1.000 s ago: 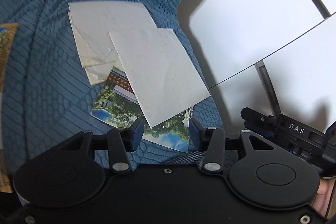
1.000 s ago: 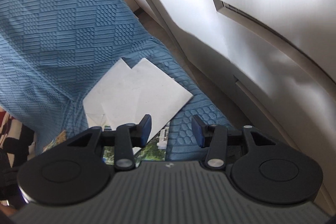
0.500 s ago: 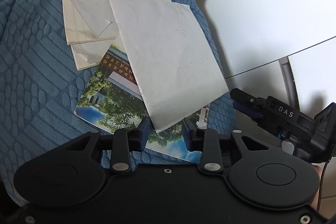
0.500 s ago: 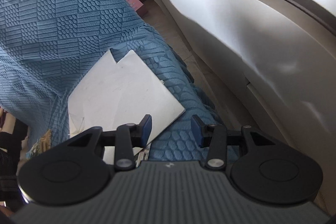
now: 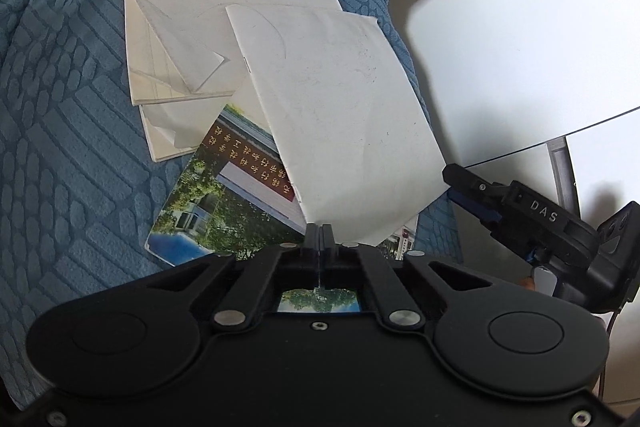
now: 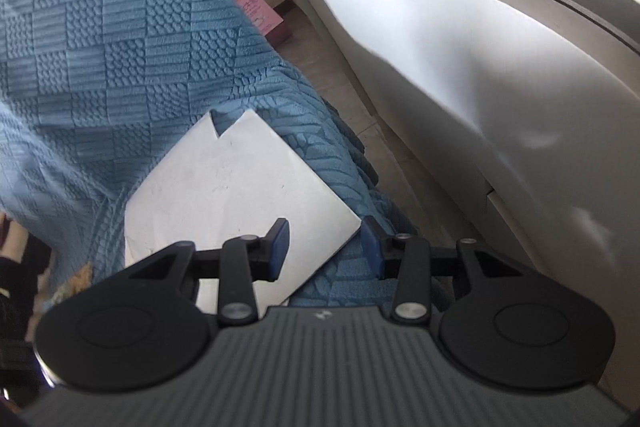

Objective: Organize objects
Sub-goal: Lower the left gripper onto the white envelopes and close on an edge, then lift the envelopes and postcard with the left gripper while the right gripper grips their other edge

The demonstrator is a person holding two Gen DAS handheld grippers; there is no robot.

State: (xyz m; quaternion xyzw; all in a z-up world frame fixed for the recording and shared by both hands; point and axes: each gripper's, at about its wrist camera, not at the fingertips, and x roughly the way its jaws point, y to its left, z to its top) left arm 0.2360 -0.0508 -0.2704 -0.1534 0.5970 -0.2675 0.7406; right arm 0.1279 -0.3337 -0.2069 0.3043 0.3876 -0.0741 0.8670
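A white booklet (image 5: 340, 107) lies on top of a colour photo brochure (image 5: 224, 203) and other white papers (image 5: 192, 11) on a blue textured blanket (image 5: 72, 107). My left gripper (image 5: 319, 233) is shut on the booklet's near corner, and a thin paper edge shows between the pads. In the right wrist view the same booklet (image 6: 240, 195) lies near the blanket's edge. My right gripper (image 6: 324, 247) is open, and the booklet's right corner reaches in between its blue pads without touching them. One right finger (image 5: 472, 187) shows beside that corner in the left wrist view.
The blanket (image 6: 120, 27) drops off at its right edge to a narrow strip of floor (image 6: 344, 87). A white wall or cabinet (image 6: 440, 67) stands close beyond it. A pink box (image 6: 260, 13) lies on the floor farther back.
My left gripper came down onto the stack and its jaws closed on the white booklet's near corner. My right gripper moved in to the booklet's right corner and stayed open.
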